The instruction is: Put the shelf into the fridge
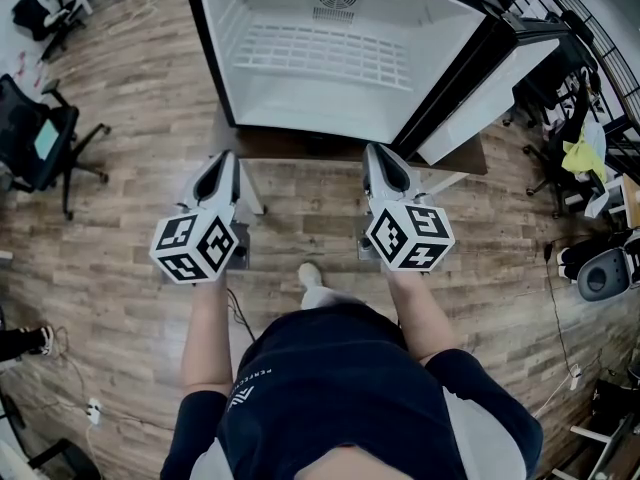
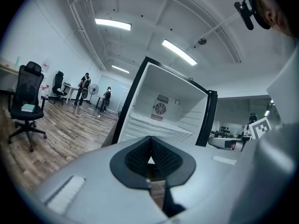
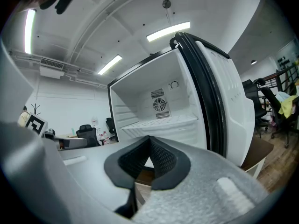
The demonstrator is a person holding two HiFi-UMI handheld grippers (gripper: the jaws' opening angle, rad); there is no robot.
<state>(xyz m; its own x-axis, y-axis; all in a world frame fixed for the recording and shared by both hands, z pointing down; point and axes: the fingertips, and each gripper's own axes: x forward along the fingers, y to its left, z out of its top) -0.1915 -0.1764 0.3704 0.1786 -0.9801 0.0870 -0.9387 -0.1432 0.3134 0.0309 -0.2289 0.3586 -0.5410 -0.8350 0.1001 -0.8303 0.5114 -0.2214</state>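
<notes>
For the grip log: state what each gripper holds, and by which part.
Nothing is held. The left gripper and the right gripper are both shut and empty; the shelf already lies inside the fridge.

Open-plan office or lab space, wood-plank floor (image 1: 130, 78), black swivel chair (image 1: 40, 138) at left, ceiling strip lights (image 2: 112, 24), exposed ceiling pipes (image 2: 83, 17), loose cables (image 1: 560, 318) at right, white fridge (image 1: 330, 48) standing open at far middle.

Tiny white lettering (image 1: 262, 376) beside a white emblem (image 1: 240, 398) on the dark shirt (image 1: 340, 398), too small to read. Black-and-white square markers, without letters or digits, on the cube (image 1: 196, 246) of the left gripper (image 1: 226, 160) and the cube (image 1: 410, 236) of the right gripper (image 1: 378, 153).
</notes>
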